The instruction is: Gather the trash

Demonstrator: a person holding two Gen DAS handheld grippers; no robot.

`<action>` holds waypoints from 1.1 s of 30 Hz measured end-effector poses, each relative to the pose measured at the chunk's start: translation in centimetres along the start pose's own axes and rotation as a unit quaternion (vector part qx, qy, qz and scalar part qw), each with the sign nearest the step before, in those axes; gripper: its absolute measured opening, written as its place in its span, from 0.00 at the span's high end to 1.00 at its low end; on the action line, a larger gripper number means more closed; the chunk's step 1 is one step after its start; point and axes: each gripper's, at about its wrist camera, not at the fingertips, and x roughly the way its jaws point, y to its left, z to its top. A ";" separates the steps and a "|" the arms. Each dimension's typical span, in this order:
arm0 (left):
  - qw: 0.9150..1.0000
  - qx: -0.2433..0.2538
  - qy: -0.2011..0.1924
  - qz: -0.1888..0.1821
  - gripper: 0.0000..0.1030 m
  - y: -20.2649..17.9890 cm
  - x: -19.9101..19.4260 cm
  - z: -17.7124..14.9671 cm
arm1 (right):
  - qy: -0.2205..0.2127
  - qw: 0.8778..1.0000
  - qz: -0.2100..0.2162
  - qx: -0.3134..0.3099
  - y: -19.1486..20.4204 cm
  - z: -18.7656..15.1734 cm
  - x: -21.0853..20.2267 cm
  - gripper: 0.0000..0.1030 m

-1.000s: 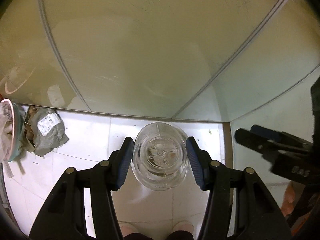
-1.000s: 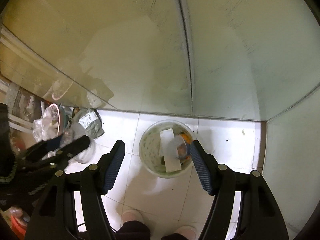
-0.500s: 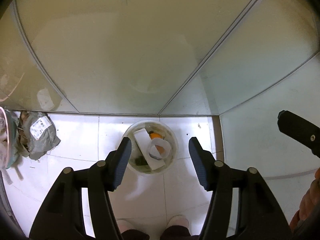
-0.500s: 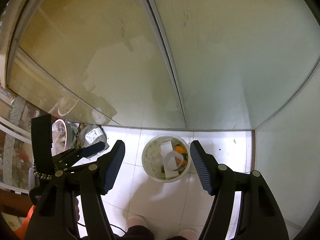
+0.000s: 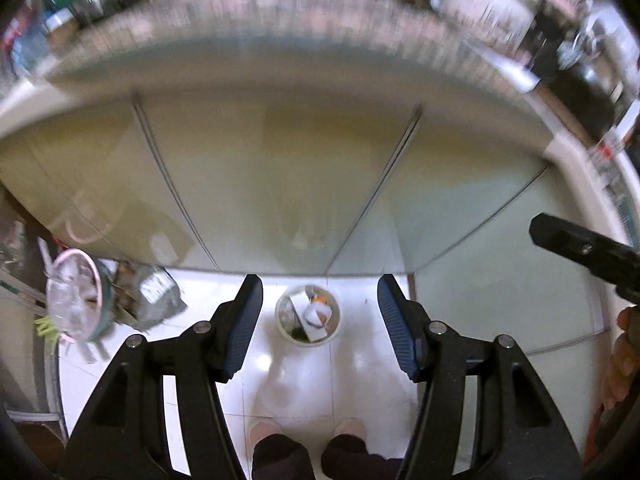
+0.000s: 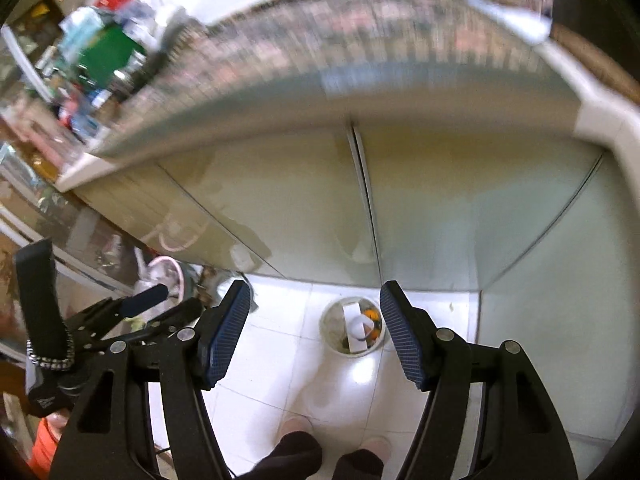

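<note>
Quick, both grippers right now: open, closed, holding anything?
Left gripper: open, nothing between its jaws, which have just been opening; trash bin far below.
Right gripper: open, empty.

We look steeply down past our left tool (image 5: 318, 322), whose blue-padded jaws stand apart with nothing between them; they have just been opening. Far below, framed between the pads, a round white bin (image 5: 309, 320) sits on the white tiled floor (image 5: 192, 384), holding a white card, a clear cup and something orange. Our shoes (image 5: 264, 432) show at the bottom edge. Left of the bin lie a grey crumpled bag (image 5: 154, 298) and a pink-rimmed bowl (image 5: 74, 300). Pale cabinet doors (image 5: 280, 184) rise behind, under a blurred worktop (image 5: 280, 60). The right tool (image 5: 584, 248) enters from the right edge.
</note>
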 end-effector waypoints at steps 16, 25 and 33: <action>0.974 0.059 -0.215 -0.030 0.23 -3.7 -31.5 -0.6 | -0.213 0.976 -0.021 -0.050 10.7 -2.4 -24.8 0.38; 0.959 0.077 -0.270 -0.046 0.05 -2.0 -40.6 -5.4 | -0.280 0.958 -0.046 -0.042 17.0 -8.3 -30.6 0.22; 0.959 0.060 -0.272 -0.046 0.01 0.3 -44.1 -9.5 | -0.284 0.955 -0.072 -0.046 19.8 -12.0 -31.9 0.02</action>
